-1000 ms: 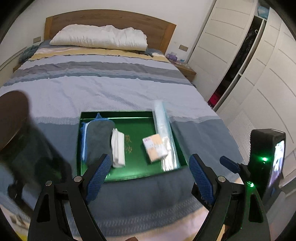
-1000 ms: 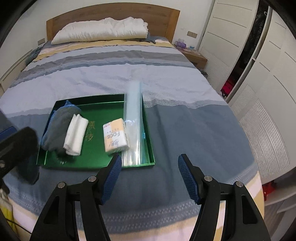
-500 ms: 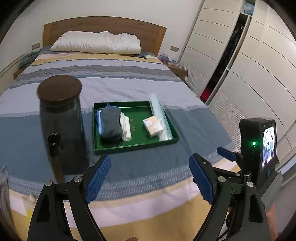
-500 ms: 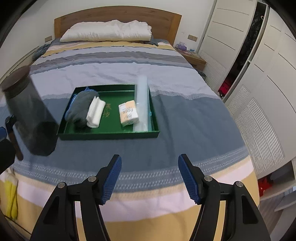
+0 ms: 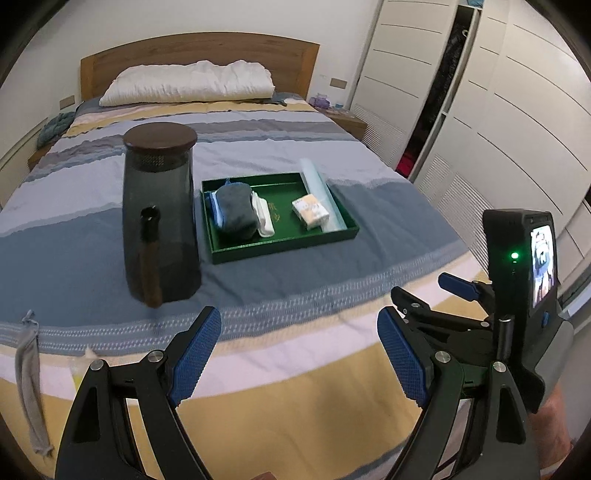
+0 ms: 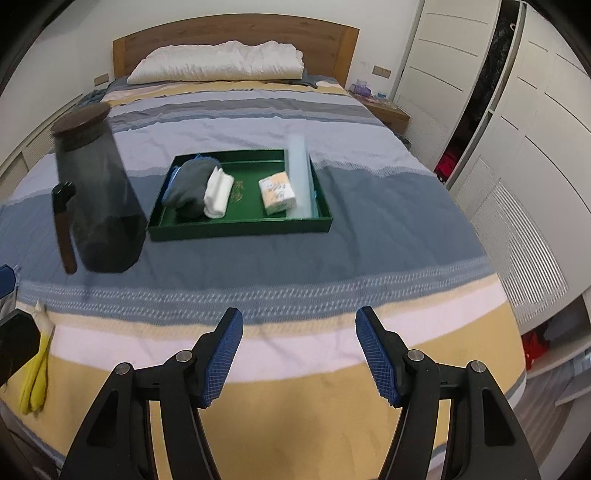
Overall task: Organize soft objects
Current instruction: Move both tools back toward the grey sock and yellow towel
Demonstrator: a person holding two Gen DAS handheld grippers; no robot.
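Setting: a home bedroom. A bed (image 6: 258,258) with a striped blue, grey, white and yellow cover fills most of both views. At the far end, a white pillow (image 6: 218,66) lies against a wooden headboard (image 6: 236,31). A wooden bedside table (image 6: 388,110) stands far right of the bed. White built-in wardrobes (image 6: 535,122) with panelled and louvred doors line the right wall; one section stands open.
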